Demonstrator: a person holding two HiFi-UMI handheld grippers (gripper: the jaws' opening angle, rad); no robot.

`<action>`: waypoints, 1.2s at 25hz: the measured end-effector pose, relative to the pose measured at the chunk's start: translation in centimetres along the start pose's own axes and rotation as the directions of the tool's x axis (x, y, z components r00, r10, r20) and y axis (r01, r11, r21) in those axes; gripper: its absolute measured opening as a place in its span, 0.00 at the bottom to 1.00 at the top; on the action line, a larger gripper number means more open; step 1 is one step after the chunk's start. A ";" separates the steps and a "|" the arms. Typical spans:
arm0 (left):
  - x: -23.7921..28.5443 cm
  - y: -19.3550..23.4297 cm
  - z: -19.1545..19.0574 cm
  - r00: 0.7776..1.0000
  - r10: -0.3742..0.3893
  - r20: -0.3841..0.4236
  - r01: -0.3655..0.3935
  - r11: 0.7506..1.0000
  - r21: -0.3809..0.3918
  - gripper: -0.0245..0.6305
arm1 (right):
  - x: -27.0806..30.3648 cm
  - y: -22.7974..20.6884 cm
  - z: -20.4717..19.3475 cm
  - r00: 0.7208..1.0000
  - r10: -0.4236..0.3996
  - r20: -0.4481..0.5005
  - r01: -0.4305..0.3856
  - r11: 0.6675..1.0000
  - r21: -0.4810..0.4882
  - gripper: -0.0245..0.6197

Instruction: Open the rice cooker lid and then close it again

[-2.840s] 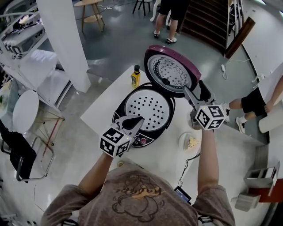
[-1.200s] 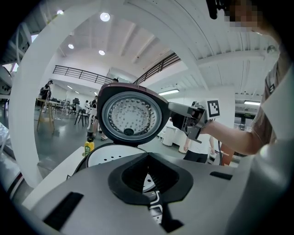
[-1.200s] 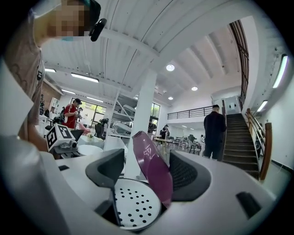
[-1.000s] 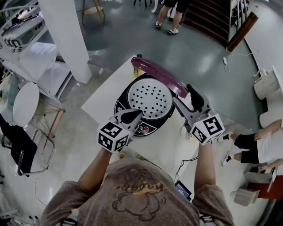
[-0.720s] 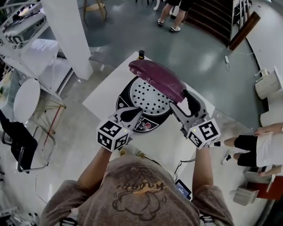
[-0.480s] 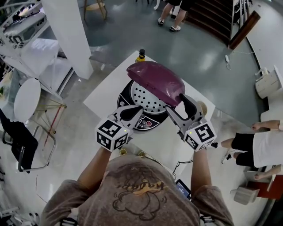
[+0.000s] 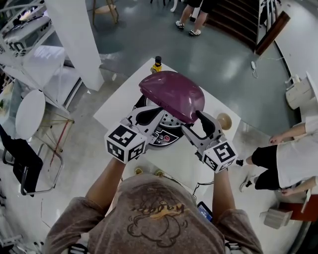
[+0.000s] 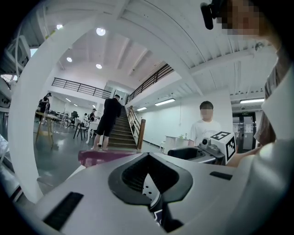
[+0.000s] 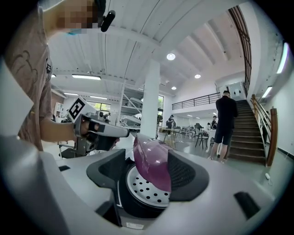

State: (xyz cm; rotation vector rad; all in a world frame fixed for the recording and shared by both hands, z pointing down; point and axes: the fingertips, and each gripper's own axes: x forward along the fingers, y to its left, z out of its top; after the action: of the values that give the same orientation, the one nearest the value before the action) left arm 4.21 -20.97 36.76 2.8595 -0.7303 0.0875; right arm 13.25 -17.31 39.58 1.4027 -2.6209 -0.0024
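The black rice cooker (image 7: 165, 137) stands on a white table (image 7: 117, 106). Its purple lid (image 7: 171, 94) hangs half lowered over the perforated inner plate (image 7: 172, 120). My right gripper (image 7: 197, 125) is open at the lid's near right edge. In the right gripper view the lid (image 9: 151, 160) stands between the wide jaws, and one black pad (image 9: 188, 176) lies close against it. My left gripper (image 7: 159, 111) is shut on nothing and hovers over the cooker's front panel. In the left gripper view its tips (image 8: 147, 154) meet, with the lid's edge (image 8: 103, 157) beyond.
A small yellow bottle (image 7: 158, 63) stands at the table's far corner and a small round bowl (image 7: 223, 120) to the cooker's right. A white column (image 7: 74, 39) rises at the left. People stand by the stairs (image 7: 191, 15) and at the right (image 7: 280, 158).
The lid has swung from upright down over the pot, towards me. My right gripper came down and nearer with it. My left gripper rose a little.
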 end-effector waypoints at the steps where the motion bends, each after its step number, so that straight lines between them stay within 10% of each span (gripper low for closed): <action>1: 0.3 0.0 0.4 1.000 -0.001 0.005 0.001 1.000 0.007 0.07 | 0.0 0.1 -0.2 1.000 0.003 -0.004 -0.003 1.000 0.004 0.48; 30: 2.7 1.4 -5.9 0.988 0.025 -0.155 -0.026 1.000 -0.002 0.07 | -0.1 2.4 -5.4 0.996 0.050 -0.077 -0.040 0.991 0.129 0.44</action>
State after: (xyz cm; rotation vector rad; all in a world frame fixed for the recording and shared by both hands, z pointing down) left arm 5.90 -22.26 43.08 2.8006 -0.7339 0.3079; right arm 12.12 -15.42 45.04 1.3514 -2.6265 0.2266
